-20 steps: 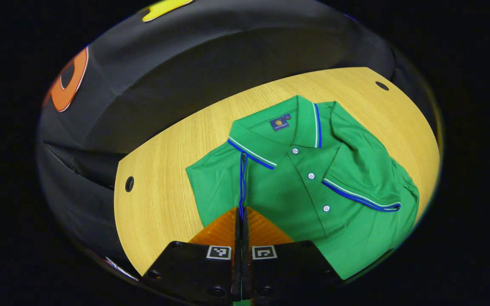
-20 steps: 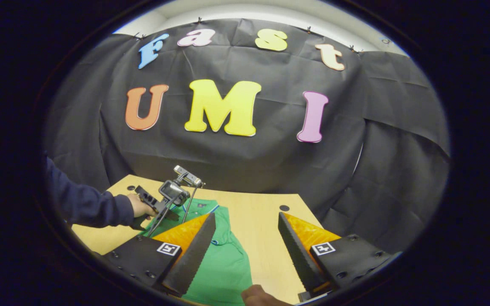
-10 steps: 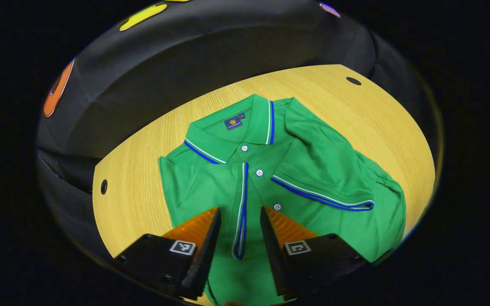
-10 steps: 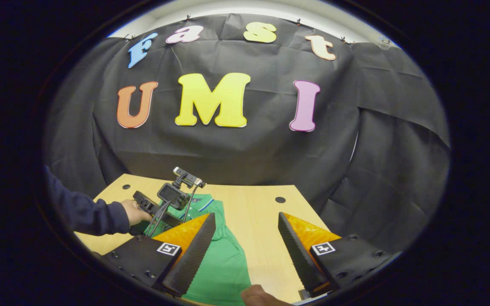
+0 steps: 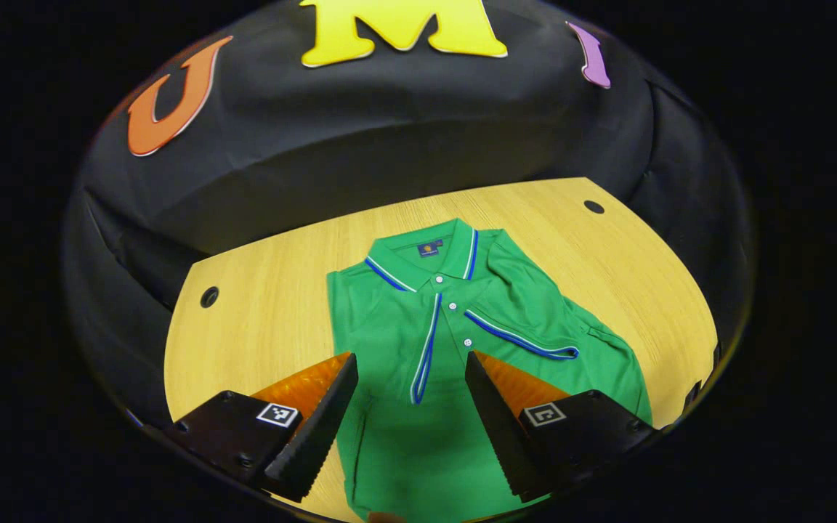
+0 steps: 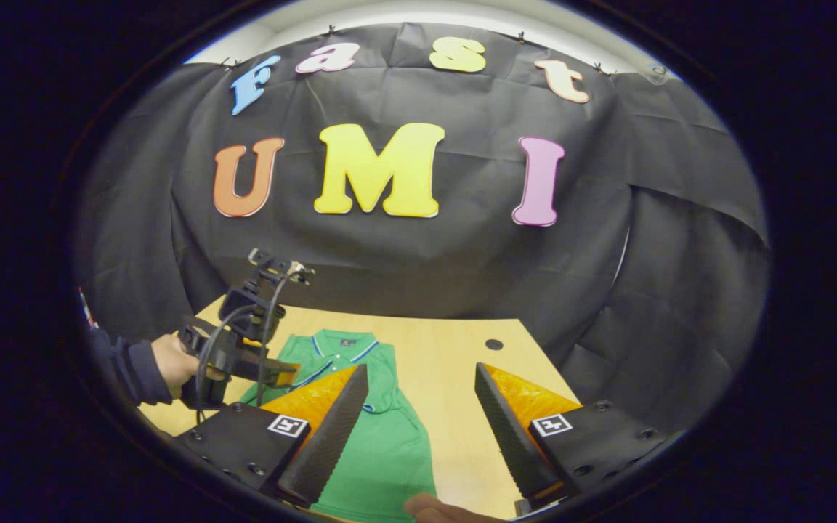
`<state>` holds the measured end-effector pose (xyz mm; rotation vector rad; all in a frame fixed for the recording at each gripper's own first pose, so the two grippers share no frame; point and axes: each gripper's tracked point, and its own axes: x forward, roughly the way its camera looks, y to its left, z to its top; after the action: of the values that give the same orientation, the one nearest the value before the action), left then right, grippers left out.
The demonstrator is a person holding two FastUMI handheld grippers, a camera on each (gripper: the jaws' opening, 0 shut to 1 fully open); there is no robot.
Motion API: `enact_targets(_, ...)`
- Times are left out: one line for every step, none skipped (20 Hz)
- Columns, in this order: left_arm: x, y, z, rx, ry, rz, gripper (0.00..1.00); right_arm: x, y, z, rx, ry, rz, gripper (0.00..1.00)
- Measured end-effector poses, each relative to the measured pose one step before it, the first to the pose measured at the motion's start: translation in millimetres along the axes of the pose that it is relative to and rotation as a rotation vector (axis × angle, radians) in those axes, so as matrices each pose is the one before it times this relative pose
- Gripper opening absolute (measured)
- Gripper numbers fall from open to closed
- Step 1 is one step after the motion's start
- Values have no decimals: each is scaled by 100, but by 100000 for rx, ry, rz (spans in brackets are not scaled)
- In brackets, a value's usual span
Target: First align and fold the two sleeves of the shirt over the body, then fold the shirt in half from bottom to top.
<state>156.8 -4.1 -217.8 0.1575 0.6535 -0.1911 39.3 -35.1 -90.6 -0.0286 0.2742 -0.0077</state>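
Note:
A green polo shirt [image 5: 418, 407] with blue-and-white trim lies face up on the wooden table [image 5: 259, 327], collar toward the wall. Both sleeves are folded in: the left sleeve's trimmed cuff [image 5: 424, 359] runs down the middle of the chest, and the right sleeve's cuff [image 5: 527, 340] slants across the body. My left gripper [image 5: 410, 363] hovers open above the lower chest with nothing between its fingers. My right gripper [image 6: 420, 374] is open too, raised over the shirt's [image 6: 382, 450] right side. In the right gripper view the left gripper [image 6: 273, 374] and the hand holding it [image 6: 171, 359] hang over the table's left part.
The table [image 6: 447, 363] has round cable holes at its far left [image 5: 209, 296] and far right [image 5: 593, 206] corners. The black cloth wall [image 6: 418, 254] closes in right behind it. Bare wood lies to either side of the shirt. A fingertip [image 6: 433, 508] shows at the bottom edge.
My left gripper opened, letting go of the left sleeve's cuff, which now lies on the chest. It then rose and drew back from the shirt. The right gripper barely moved.

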Motion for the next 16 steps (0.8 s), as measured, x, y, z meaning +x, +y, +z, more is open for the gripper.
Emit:
enact_targets(-1131, 566, -576, -2171, -789, 769, 96, 307, 361, -318, 44, 965, 1669, 94)
enact_targets(-986, 596, -982, -2258, -96, 603, 96, 475, 394, -707, 578, 1934, 1676, 94)
enact_targets(-853, 605, -1124, -2524, 790, 704, 96, 442, 273, -740, 928, 2399, 1103, 95)
enact_targets(-644, 591, -1499, -2660, 1353, 506, 96, 428, 44, -825, 663, 2695, 486, 94)
enact_targets(-467, 550, -1628, -2615, 2224, 267, 96, 497, 20, -857, 591, 2863, 398, 95)
enact_targets(-541, 745, -1602, -2116, 2375, 989, 96, 634, 70, -1033, 587, 3141, 454, 96)
enact_targets(-256, 825, -1666, -1753, 2255, 1309, 97, 706, -65, -1299, 402, 3681, 2, 94)
enact_targets(-339, 853, -1768, -1347, 2624, 1245, 97, 722, -62, -1366, 337, 4182, -238, 96)
enact_targets(-142, 888, -1731, -1243, 2764, 1728, 97, 730, -137, -1617, 353, 4598, -208, 96)
enact_targets(-219, 709, -1536, -1335, 2493, 1094, 97, 762, -40, -1545, 10, 4672, -552, 96)
enact_targets(-13, 534, -1480, -1190, 2137, 598, 97, 721, -350, -1781, -1086, 4816, -1533, 96)
enact_targets(156, 445, -1543, -727, 2357, 527, 97, 637, -189, -1872, -1710, 4917, -1322, 96)
enact_targets(-9, 408, -1569, -632, 2686, 28, 97, 739, -114, -1871, -1322, 4756, -573, 96)
enact_targets(138, 328, -1626, -560, 3267, 299, 97, 747, -151, -2006, -1276, 5031, -261, 96)
enact_targets(-33, 339, -1416, -479, 2881, 254, 97, 672, -199, -1866, -819, 5192, -119, 96)
enact_targets(76, 244, -1407, -414, 3063, 151, 97, 648, -69, -1859, -659, 5219, 217, 96)
